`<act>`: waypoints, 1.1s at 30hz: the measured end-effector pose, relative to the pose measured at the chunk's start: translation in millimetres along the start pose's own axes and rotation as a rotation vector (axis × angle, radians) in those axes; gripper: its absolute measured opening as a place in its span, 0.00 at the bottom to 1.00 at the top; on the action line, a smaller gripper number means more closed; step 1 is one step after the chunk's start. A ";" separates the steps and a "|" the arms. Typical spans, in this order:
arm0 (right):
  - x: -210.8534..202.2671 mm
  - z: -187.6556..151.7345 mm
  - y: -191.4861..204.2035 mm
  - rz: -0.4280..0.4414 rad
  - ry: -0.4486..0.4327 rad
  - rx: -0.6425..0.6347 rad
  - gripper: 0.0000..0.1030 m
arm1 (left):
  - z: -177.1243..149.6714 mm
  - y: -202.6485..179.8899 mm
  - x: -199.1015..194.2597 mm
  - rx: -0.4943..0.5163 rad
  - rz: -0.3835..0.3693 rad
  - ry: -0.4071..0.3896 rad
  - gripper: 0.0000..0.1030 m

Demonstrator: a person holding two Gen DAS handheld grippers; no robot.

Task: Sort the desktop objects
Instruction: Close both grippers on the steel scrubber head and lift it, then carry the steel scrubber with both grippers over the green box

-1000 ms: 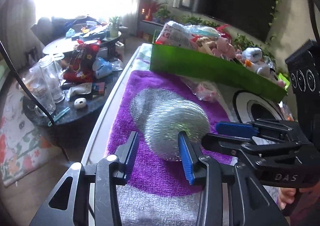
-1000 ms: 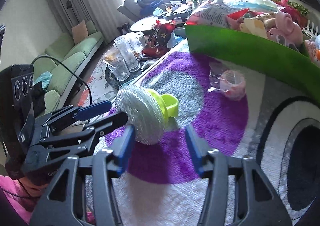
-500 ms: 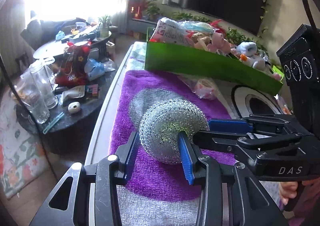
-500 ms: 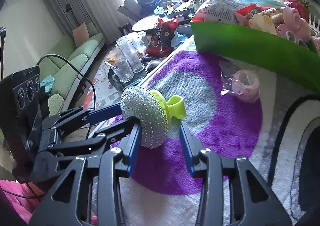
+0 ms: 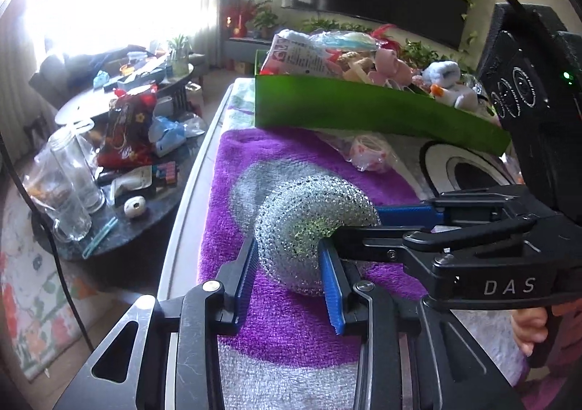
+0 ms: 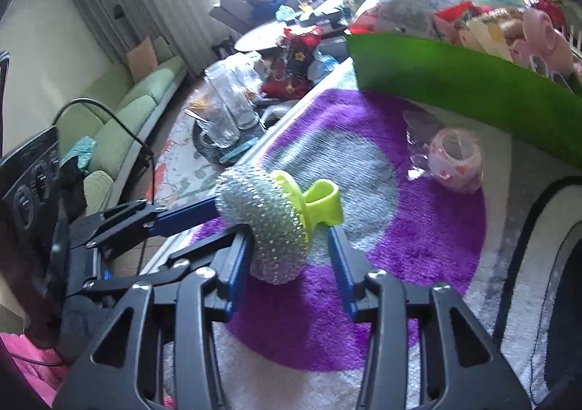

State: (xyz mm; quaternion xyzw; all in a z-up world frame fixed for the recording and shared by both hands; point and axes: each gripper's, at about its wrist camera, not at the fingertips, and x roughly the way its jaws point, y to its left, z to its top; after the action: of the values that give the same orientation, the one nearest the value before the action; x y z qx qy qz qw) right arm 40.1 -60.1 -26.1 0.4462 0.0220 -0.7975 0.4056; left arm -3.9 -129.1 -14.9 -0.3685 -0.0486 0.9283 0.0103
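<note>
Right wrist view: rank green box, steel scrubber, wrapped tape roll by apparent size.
1. green box
2. steel scrubber, though it sits closest to the camera
3. wrapped tape roll, farther back, so true ranking against the scrubber is unsure

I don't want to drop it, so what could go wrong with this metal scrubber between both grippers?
The left gripper pinches only springy mesh on the scrubber, so it may slip out. The right gripper crowds the same spot, and the two could collide.

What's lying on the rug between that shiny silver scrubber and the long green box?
A small pink tape roll in clear plastic wrap lies between the silver mesh scrubber and the green box, clearest in the right wrist view.
</note>
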 end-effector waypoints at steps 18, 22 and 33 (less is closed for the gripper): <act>-47.5 -1.3 -11.9 -0.061 -0.085 -0.008 0.30 | 25.1 -40.2 -11.0 0.099 -0.042 -0.071 0.33; -61.3 0.3 -20.8 -0.076 -0.114 0.001 0.30 | 36.3 -52.1 -10.6 0.124 -0.051 -0.088 0.33; -106.9 19.5 -45.0 -0.132 -0.222 0.014 0.30 | 77.9 -89.7 -13.0 0.208 -0.071 -0.172 0.33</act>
State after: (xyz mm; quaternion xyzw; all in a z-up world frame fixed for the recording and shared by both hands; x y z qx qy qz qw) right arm 25.7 29.4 49.0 0.3556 0.0007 -0.8671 0.3489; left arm -49.3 -47.0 59.1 -0.2824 0.0339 0.9556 0.0771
